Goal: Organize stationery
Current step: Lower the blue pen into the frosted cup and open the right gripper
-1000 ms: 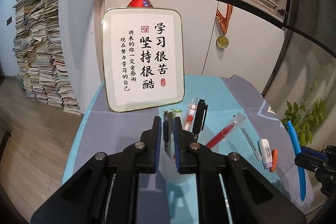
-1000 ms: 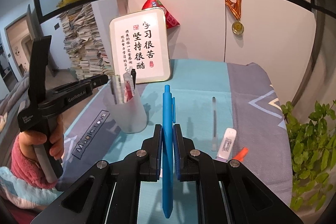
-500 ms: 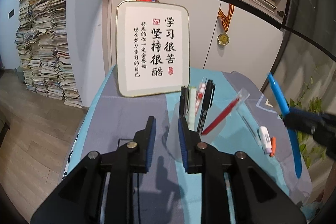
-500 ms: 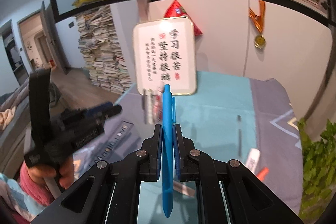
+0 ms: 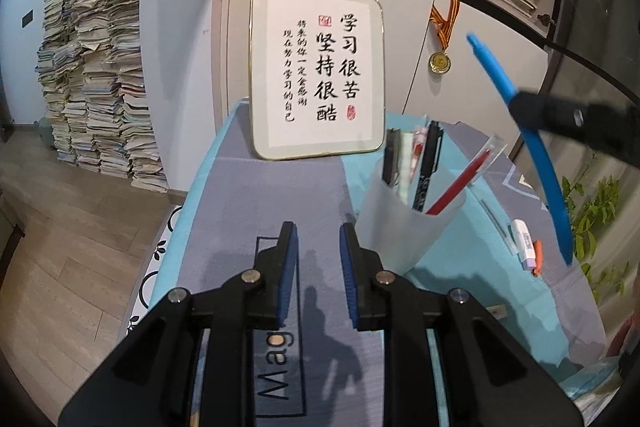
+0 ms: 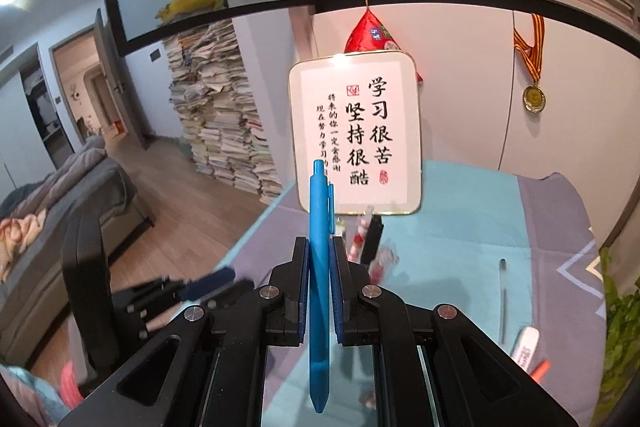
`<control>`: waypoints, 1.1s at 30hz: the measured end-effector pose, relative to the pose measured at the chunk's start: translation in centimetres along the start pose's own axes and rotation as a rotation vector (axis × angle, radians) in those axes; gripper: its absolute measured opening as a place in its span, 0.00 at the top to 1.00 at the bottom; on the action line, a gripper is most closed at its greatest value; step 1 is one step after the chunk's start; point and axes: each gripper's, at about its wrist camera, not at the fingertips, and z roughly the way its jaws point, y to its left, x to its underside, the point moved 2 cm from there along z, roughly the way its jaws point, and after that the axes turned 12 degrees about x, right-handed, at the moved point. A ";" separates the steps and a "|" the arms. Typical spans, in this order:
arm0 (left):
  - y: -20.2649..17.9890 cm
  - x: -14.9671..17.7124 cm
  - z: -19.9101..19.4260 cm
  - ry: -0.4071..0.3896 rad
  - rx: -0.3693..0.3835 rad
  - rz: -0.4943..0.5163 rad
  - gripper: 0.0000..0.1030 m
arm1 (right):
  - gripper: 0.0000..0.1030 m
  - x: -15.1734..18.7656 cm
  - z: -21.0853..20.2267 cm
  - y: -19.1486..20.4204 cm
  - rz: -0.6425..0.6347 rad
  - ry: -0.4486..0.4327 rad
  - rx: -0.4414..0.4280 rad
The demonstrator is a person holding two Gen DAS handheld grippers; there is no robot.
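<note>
The step in hand looks like dropping one more pen into the holder. On the table [image 5: 248,211], covered in a grey and teal cloth, a framed calligraphy board [image 5: 318,83] stands at the far edge. Just right of centre and nearer stands the translucent pen cup [image 5: 404,223], already holding several pens, among them a black one and a red one that leans out to the right.

The right gripper [image 6: 319,251] is clamped on the blue pen [image 6: 319,267] near the middle of its barrel, the clip end pointing away from the camera and the tip toward it. In the left wrist view the pen hangs in the air to the right of the cup and above it, tilted, touching nothing else.

The left gripper [image 5: 319,247] is parted and holds nothing; its right finger sits just beside the cup's near left wall, and I cannot tell whether it touches.

The next move, I judge, calls for bringing the blue pen over the cup's mouth, tilting it steeper, then lowering and releasing it among the others.

Still lying on the cloth to the right are a thin clear pen [image 6: 503,291], a white correction tape [image 6: 526,345] and a small orange item [image 6: 540,371].
</note>
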 end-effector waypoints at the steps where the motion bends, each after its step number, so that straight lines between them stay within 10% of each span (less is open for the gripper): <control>1: 0.1 0.1 0.0 0.001 0.000 -0.001 0.81 | 0.90 -0.4 0.3 0.0 0.013 -0.006 0.000; 33: 2.4 1.1 2.4 0.058 -0.001 -0.035 0.81 | 0.90 -1.0 8.3 1.3 0.023 -0.099 0.126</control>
